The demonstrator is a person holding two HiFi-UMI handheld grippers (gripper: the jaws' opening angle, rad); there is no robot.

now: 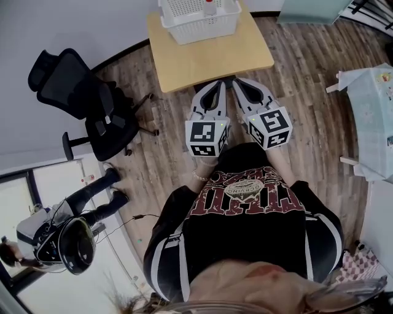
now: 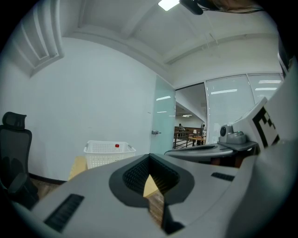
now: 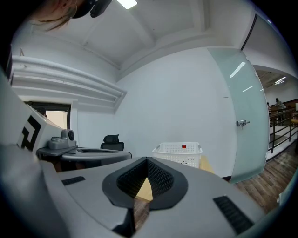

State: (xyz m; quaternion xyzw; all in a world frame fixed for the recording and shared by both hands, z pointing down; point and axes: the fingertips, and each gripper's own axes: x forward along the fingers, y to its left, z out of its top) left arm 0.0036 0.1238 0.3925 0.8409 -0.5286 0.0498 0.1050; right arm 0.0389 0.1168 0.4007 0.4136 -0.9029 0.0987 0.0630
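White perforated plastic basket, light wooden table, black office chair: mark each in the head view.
White perforated plastic basket (image 1: 202,27): head view, front wall.
Light wooden table (image 1: 212,56): head view, bare top.
Black office chair (image 1: 70,83): head view, backrest.

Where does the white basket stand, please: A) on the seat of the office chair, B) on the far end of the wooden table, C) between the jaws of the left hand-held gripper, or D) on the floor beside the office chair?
B: the head view shows the white basket on the far end of the wooden table, beyond the left hand-held gripper and the right hand-held gripper.
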